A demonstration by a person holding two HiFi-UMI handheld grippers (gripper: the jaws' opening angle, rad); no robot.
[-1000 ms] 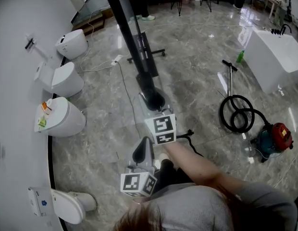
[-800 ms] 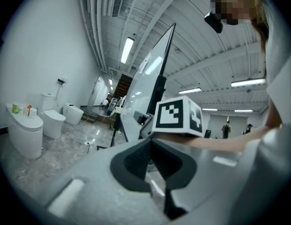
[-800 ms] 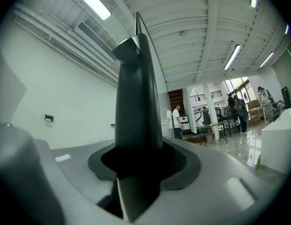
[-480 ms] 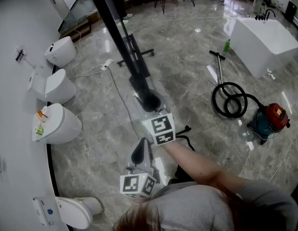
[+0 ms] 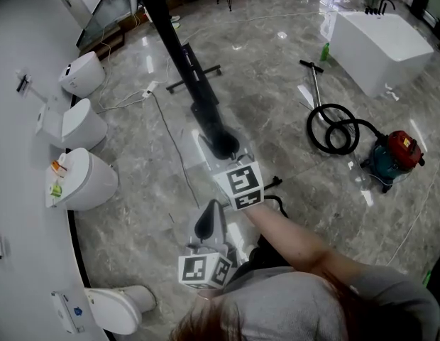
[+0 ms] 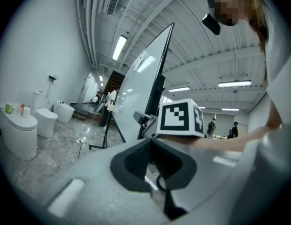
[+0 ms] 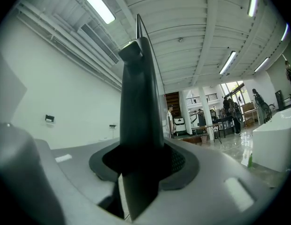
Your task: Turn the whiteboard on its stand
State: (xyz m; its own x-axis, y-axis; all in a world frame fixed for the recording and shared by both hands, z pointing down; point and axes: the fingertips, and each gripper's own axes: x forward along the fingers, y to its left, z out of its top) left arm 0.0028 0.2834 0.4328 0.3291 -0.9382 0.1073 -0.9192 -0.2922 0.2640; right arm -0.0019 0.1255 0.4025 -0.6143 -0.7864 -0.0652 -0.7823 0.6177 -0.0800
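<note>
whiteboard point(image 5: 179, 52) stands on the floor point(image 5: 277, 112) on its stand point(image 5: 206, 77). from above it shows edge-on as a long dark bar. in the left gripper view its face is glossy white in a dark frame, upright.

against a second ago: the bar's far end leans more toward the picture's left, the vacuum point(image 5: 394, 155) sits higher in frame, and the right claw is on the same near end of the board.

right claw point(image 5: 226, 149) pinches the board's near dark edge, which fills the gap between its jaws; the jaws have just been closing on it. left claw point(image 5: 209, 222) hangs just behind the right one, near the board but apart from it, jaws spread, nothing between them.
</note>
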